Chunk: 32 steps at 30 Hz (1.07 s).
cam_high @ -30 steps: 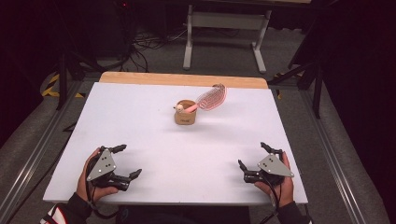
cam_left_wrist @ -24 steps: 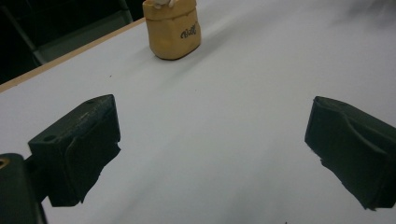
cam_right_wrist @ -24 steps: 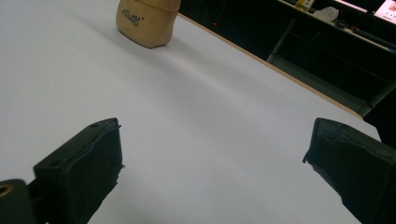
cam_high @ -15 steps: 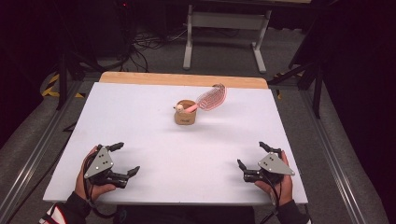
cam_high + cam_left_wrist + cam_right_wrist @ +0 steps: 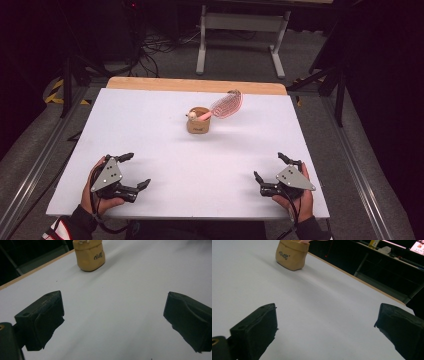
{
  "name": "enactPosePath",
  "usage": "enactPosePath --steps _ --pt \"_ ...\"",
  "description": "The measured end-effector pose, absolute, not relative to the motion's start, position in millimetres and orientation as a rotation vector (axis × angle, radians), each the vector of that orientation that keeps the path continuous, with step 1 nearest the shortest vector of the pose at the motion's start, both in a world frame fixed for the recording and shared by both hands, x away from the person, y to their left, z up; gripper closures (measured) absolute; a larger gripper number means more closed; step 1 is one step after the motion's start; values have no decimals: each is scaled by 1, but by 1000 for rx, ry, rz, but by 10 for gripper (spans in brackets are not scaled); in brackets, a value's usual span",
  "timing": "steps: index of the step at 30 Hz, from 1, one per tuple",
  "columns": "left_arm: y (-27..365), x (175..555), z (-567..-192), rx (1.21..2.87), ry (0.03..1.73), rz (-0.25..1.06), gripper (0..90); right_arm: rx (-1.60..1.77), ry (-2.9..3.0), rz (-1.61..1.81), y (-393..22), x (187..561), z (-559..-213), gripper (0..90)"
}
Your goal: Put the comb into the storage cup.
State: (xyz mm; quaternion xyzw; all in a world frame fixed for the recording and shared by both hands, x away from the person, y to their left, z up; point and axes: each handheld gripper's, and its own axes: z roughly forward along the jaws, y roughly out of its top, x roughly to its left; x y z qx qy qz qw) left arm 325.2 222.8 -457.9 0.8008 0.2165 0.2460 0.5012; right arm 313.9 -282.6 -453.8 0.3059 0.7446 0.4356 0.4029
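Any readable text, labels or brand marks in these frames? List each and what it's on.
Dark cursive mark on the side of the small tan soft pouch: there, but too blurred to read for certain in either gripper view; too small in the high view.
Yellow item and bright panel on the dark shelf behind the white table: any print is too small and blurred.
Nothing else carries text.

White tabletop (image 5: 165, 150) lying bare btwn near edge & centre; both grippers getting open passage fwd. Lone obstacle sitting mid-table toward far side: small tan fabric pouch (image 5: 199, 122), w/ pink wire-mesh skimmer (image 5: 226, 104) leaning out up-right, overhanging the approach from that side. Left & near flanks of pouch staying open.
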Motion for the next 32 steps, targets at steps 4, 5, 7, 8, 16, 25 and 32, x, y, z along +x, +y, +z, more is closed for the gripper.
enactPosePath --steps 4,5,7,8,16,25,32 --pt "223 326 -458 1933 526 593 41 784 1874 1107 -284 315 -454 39" --pt "223 326 -458 1931 528 594 41 785 1872 1106 -284 315 -454 39" --pt "223 326 -458 1933 530 597 41 788 1878 1113 -283 316 -455 39" --pt "223 326 -458 1930 531 596 41 786 1881 1110 -283 316 -455 39" --pt "226 326 -457 1927 540 604 41 770 1890 1113 -278 317 -455 39" --pt "226 330 -456 1924 549 616 43 763 1898 1110 -280 317 -456 47" --pt "226 331 -456 1927 554 616 44 762 1882 1107 -281 314 -455 44"
